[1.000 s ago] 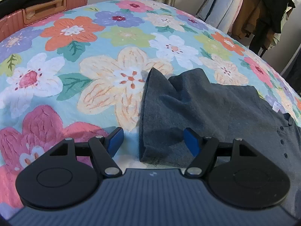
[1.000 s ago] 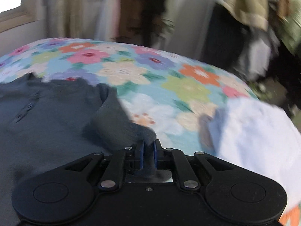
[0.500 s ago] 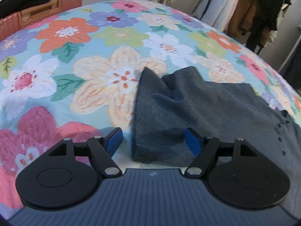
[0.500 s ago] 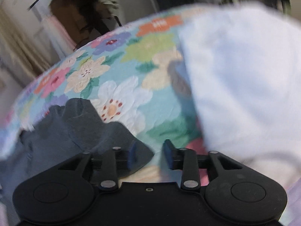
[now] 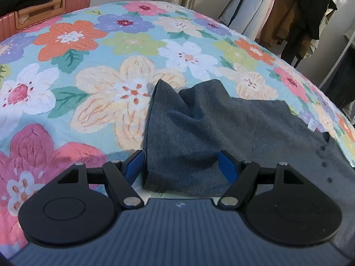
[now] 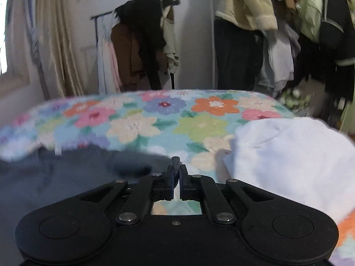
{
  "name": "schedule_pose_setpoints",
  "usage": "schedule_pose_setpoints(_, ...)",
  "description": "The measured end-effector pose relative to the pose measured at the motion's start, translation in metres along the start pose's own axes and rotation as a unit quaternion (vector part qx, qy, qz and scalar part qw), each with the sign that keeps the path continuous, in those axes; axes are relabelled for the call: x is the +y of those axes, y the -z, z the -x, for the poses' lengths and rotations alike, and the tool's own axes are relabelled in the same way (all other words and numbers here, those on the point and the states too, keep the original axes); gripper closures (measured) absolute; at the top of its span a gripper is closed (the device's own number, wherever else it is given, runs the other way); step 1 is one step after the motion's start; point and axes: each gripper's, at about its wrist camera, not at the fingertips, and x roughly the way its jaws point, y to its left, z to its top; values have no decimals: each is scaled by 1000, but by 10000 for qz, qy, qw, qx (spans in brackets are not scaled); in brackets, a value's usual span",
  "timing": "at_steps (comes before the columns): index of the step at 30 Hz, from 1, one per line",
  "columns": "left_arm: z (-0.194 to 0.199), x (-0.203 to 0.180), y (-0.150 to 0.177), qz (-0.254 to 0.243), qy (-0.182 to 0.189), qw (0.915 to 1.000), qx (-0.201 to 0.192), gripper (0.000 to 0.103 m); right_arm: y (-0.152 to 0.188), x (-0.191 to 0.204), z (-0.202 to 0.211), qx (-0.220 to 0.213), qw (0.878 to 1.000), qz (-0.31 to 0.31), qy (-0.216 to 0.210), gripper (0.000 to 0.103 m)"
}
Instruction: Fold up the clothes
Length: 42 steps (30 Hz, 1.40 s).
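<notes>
A dark grey button-front shirt point(image 5: 221, 133) lies on the floral bedspread point(image 5: 88, 66). Its sleeve end points toward me in the left wrist view. My left gripper point(image 5: 180, 166) is open, its blue-padded fingers point(image 5: 133, 166) on either side of the sleeve end without closing on it. In the right wrist view the same shirt point(image 6: 66, 173) lies at lower left, blurred. My right gripper point(image 6: 176, 173) is shut on a small pinch of the grey fabric that sticks up between the fingertips.
A white garment point(image 6: 299, 161) lies bunched on the bed at the right. A pink-brown suitcase point(image 5: 44, 11) stands beyond the bed at the far left. Clothes racks with hanging garments point(image 6: 144, 48) stand behind the bed.
My right gripper opened half a second ago, and is now shut again on the shirt fabric, with the view swung back level. My left gripper stayed open and crept closer to the sleeve.
</notes>
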Motion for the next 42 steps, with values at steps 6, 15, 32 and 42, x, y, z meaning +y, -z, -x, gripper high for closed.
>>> schedule_pose_setpoints(6,1,-1,0,-32,-17,10000,71,30,38,-4,-38,1175,9911,-562,264,88)
schedule_pose_setpoints(15,3,2,-1,32,36,10000,41,30,-43,-1,-44,123,9998,-140,-25,57)
schedule_pose_setpoints(32,15,-9,-13,-319,428,9979,-377,30,-98,94,-185,1353,9712,1100,-1622,38)
schedule_pose_setpoints(42,6,37,-27,333,173,9962,-782,29,-99,163,-204,1324,9462,2403,-1717,99)
